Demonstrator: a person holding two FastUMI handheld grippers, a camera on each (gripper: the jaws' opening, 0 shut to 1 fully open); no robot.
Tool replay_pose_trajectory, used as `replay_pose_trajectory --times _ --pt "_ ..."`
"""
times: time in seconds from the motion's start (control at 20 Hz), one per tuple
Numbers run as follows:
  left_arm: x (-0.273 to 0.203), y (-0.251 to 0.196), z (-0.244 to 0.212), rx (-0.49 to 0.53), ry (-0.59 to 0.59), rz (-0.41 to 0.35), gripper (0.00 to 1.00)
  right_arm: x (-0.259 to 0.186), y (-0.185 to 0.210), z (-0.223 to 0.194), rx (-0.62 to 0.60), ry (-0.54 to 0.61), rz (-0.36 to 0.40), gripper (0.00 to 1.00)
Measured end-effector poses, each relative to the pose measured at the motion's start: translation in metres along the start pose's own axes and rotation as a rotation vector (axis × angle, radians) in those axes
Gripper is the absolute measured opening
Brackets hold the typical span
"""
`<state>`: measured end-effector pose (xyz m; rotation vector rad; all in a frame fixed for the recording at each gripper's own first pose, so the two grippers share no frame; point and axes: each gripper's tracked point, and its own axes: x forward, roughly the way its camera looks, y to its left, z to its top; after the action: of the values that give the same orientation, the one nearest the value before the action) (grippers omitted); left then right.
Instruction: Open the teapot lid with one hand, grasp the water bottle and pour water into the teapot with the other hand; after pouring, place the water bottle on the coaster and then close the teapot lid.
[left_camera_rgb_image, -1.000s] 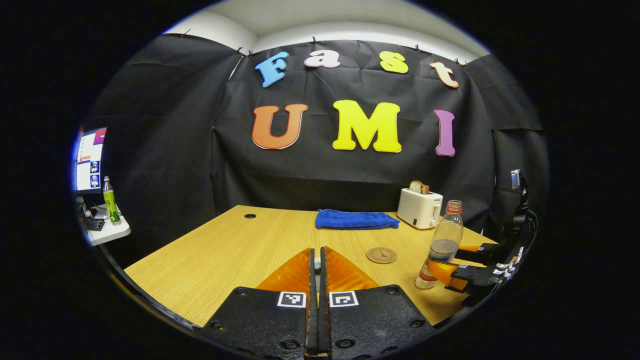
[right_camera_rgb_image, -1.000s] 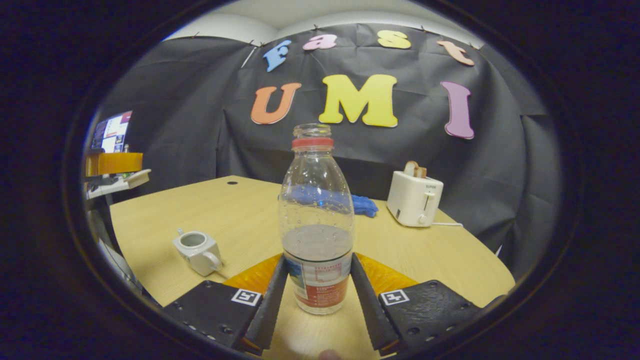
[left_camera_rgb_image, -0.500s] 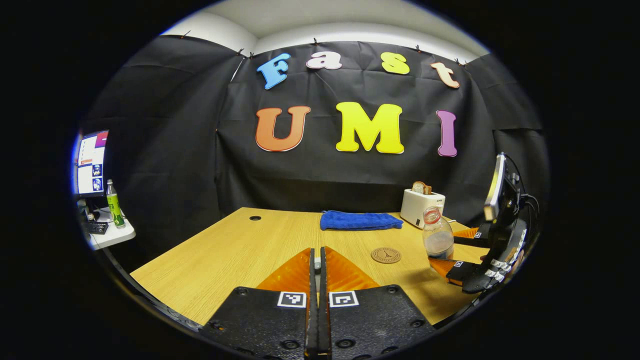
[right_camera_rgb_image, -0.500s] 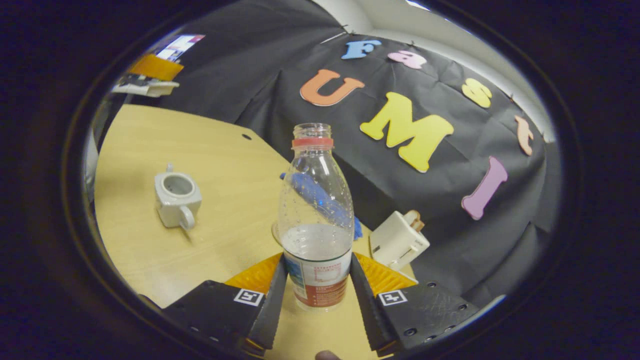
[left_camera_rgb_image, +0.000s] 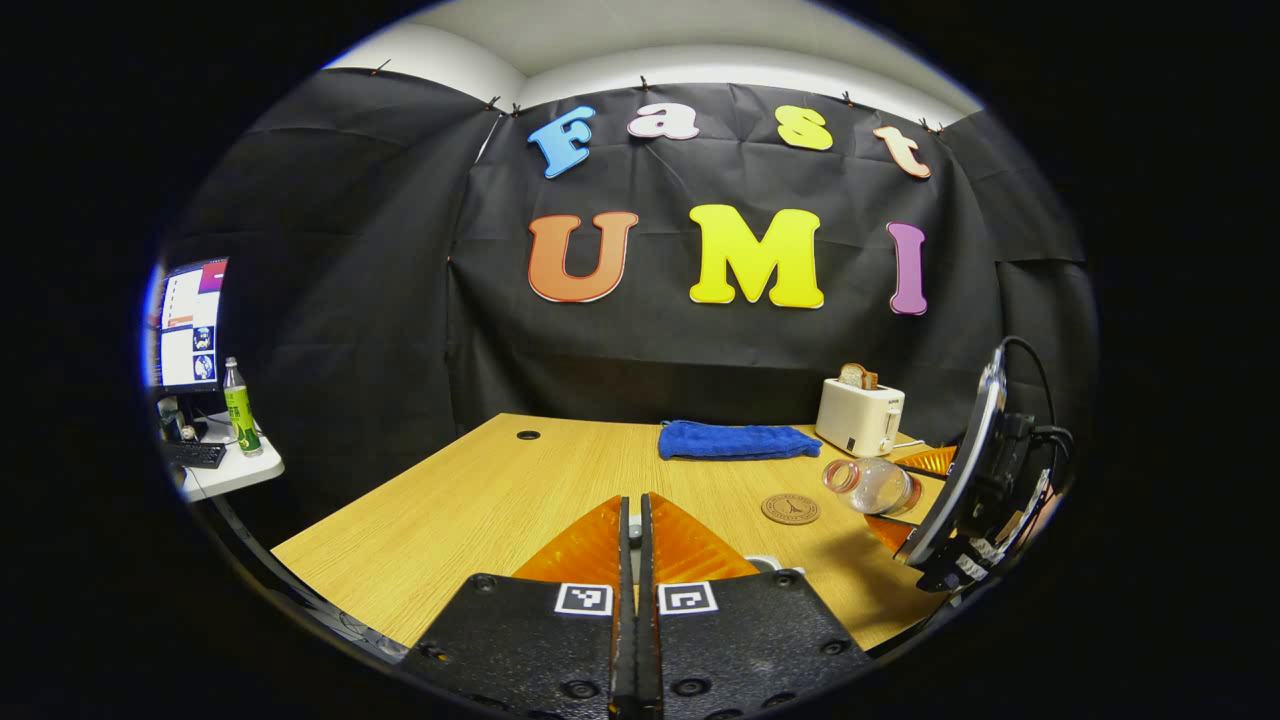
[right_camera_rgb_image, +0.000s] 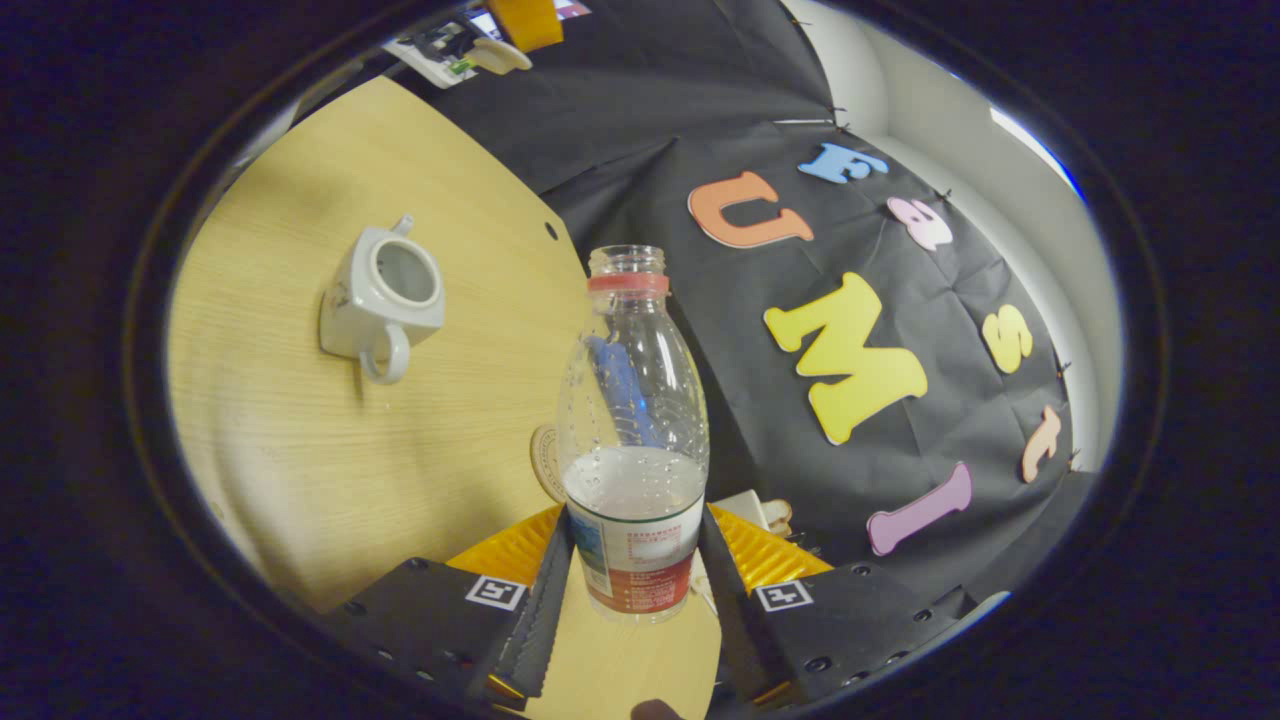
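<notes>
While the clear plastic water bottle with a red neck ring (right_camera_rgb_image: 633, 440) sits pinched at its labelled lower part between the two fingers of the right gripper (right_camera_rgb_image: 634, 590), it hangs tilted above the light wooden table (right_camera_rgb_image: 300, 420), its uncapped mouth leaning toward the small white ceramic teapot (right_camera_rgb_image: 383, 296). That teapot stands lidless on the table, well away from the bottle, handle toward the camera. From the left gripper view the bottle (left_camera_rgb_image: 868, 485) lies almost on its side in the air near the table's right edge, just beside the round brown coaster (left_camera_rgb_image: 790, 508). Closer in, the left gripper (left_camera_rgb_image: 632, 560) has its fingers pressed together; whether anything sits between them cannot be told. Along the far edge lie a folded blue cloth (left_camera_rgb_image: 738, 441) and a white toaster (left_camera_rgb_image: 859, 417).
</notes>
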<state>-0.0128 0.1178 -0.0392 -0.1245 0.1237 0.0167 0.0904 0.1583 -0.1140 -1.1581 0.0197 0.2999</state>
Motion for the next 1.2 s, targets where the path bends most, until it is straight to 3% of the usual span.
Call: replay_pose_trajectory --times 0.55,1.2 --pt "-0.002 0.01 -0.001 -0.011 0.008 -0.003 0.02 0.01 -0.002 0.017 -0.393 -0.068 -0.112 0.68" --pt "-0.004 0.017 -0.004 -0.018 0.016 0.001 0.02 0.01 -0.01 0.044 -0.64 -0.14 -0.179 0.69"
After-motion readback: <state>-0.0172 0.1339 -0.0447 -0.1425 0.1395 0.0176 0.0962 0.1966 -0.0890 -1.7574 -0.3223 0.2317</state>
